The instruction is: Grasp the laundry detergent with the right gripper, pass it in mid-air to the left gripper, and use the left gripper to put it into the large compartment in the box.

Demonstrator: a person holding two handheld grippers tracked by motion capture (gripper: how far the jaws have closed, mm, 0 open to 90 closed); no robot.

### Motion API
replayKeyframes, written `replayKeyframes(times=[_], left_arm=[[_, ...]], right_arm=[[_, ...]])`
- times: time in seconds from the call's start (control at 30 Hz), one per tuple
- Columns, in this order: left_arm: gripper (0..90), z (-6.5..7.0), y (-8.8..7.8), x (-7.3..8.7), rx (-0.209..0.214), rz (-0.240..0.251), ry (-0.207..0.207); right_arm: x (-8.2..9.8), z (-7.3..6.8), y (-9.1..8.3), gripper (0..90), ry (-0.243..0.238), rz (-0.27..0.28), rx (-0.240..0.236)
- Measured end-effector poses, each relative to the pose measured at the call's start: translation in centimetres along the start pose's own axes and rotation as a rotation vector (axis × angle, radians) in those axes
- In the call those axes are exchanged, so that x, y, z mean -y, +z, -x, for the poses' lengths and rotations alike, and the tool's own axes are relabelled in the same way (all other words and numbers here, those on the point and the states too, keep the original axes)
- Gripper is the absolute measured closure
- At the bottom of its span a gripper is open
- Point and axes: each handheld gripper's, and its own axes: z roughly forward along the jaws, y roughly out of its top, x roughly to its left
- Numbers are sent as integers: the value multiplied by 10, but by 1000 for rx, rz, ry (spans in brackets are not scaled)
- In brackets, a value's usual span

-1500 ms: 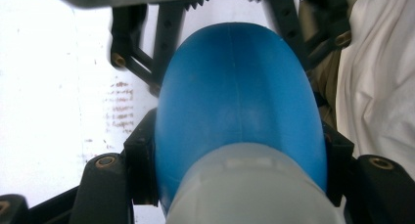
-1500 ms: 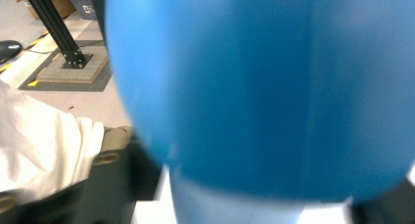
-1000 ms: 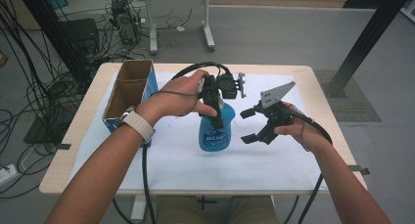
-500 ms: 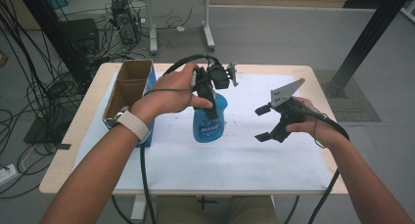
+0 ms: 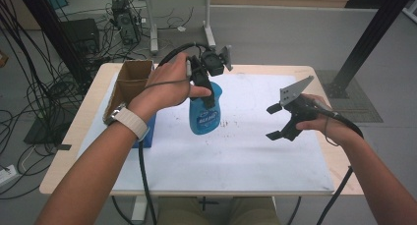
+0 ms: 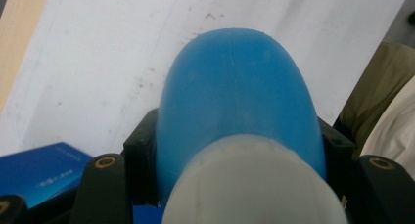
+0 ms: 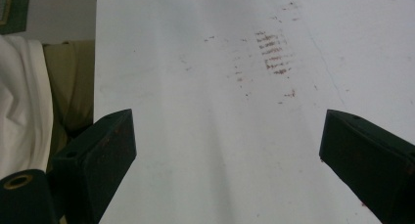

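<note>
Left gripper (image 5: 209, 95) is pinching the translucent blue plastic bottle (image 5: 205, 114) by its shoulder, carrying it clear above the white paper sheet (image 5: 236, 151). Right gripper (image 5: 276, 122) is hanging spread and empty nearby. Advice: keep the bottle upright; avoid the brown cardboard box (image 5: 129, 85).

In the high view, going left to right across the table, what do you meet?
Cardboard box → blue bottle held in the left gripper → right gripper, jaws open over the white sheet.
</note>
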Motion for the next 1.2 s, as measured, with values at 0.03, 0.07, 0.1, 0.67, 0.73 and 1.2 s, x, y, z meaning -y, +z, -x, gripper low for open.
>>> replayKeyframes(times=[0.03,0.07,0.1,0.67,0.73,1.2], left_arm=[[374,-2,-2,0,-4,1,-16],[374,-3,-5,0,-10,-3,-28],[374,-4,-8,0,-17,0,-41],[374,-31,-51,6,-114,-1,-287],[374,-34,-56,7,-125,-2,-310],[374,-57,-78,23,-174,-8,-486]], right_arm=[[1,1,-1,69,2,-7,4],[3,1,-3,69,4,-11,7],[4,2,-4,69,9,-16,8],[18,8,-16,70,17,-83,34],[18,8,-16,70,13,-86,37],[19,14,-14,71,3,-103,37]])
